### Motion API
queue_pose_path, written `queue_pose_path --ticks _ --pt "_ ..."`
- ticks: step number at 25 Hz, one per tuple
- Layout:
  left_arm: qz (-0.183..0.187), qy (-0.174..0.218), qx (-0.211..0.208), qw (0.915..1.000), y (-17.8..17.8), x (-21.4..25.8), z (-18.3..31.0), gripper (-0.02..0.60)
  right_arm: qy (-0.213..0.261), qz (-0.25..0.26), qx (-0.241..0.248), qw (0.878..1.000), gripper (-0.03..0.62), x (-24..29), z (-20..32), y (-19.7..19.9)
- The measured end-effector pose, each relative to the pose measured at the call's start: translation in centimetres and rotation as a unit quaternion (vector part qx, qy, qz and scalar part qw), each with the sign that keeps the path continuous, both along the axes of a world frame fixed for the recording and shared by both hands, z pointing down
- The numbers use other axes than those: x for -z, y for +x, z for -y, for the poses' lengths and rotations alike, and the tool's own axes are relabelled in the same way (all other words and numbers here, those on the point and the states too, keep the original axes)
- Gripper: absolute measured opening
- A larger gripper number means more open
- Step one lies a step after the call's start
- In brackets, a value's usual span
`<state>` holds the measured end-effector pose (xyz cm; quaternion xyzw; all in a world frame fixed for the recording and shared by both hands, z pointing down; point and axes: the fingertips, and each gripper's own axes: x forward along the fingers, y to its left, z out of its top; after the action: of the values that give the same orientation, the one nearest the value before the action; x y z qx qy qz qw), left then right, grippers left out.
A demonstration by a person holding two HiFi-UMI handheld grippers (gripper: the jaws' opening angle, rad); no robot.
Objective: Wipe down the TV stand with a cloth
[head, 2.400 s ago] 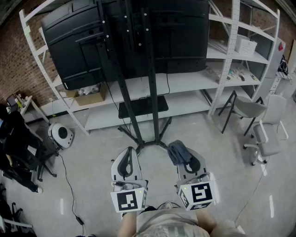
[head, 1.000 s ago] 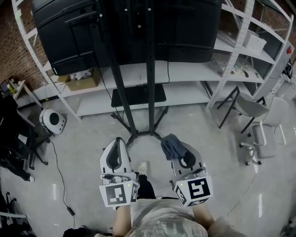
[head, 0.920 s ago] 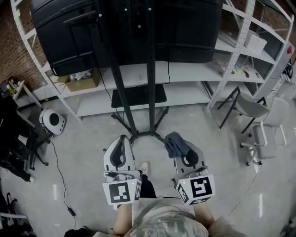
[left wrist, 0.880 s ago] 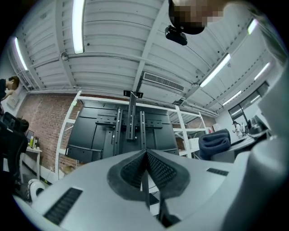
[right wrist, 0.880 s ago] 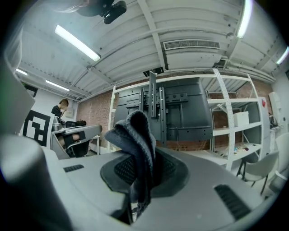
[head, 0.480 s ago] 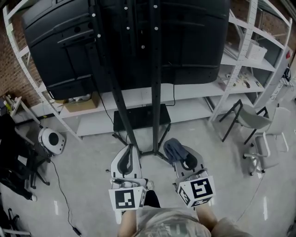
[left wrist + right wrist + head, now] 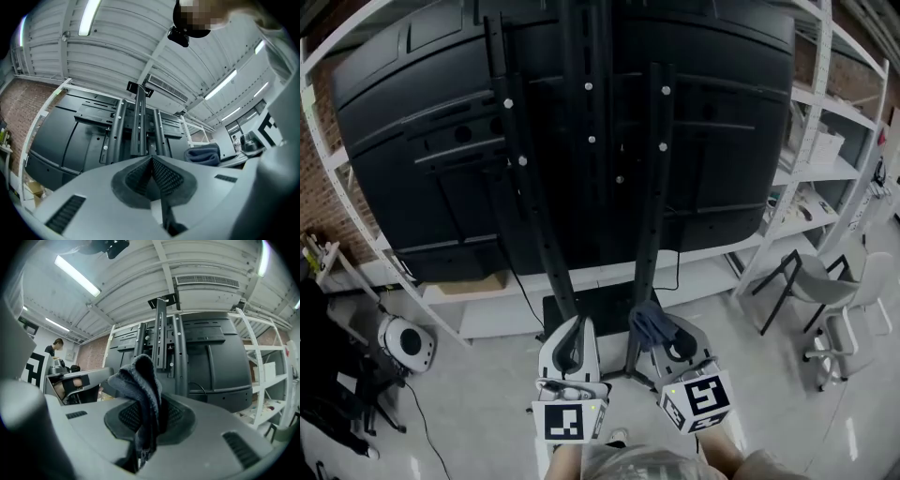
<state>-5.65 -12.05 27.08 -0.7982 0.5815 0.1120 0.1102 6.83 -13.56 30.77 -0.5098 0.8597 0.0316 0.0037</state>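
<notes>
The black TV stand rises right in front of me, its two upright posts carrying the back of a large black TV. Its low black shelf shows between the posts. My right gripper is shut on a folded blue-grey cloth, held close to the right post's lower part. My left gripper is shut with nothing between its jaws, just left of the same post. The stand fills both gripper views.
White metal shelving runs behind the TV with boxes on it. Grey chairs stand at the right. A round white appliance and a black office chair sit at the left on the grey floor. A person stands far off.
I have moved closer to the stand and my view has tilted up, so the TV back now fills the frame. Both grippers stay shut, nearer the posts.
</notes>
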Motion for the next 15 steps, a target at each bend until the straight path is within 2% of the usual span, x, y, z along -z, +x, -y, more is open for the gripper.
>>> queue_pose_path --ticks 4,8,15 --pt "0.002 -0.005 -0.022 0.9998 -1.1 0.2 3.9 0.015 -0.016 0.004 -0.018 1.000 0.057 -0.6 3.7 -1.1" --pt "0.003 -0.005 -0.021 0.9998 -1.7 0.3 7.5 0.015 -0.021 0.015 -0.033 0.999 0.057 -0.5 6.0 -1.0" --pt "-0.006 -0.013 -0.009 0.9999 -0.7 0.8 8.7 0.015 -0.002 0.014 -0.036 0.999 0.057 1.2 7.4 0.4"
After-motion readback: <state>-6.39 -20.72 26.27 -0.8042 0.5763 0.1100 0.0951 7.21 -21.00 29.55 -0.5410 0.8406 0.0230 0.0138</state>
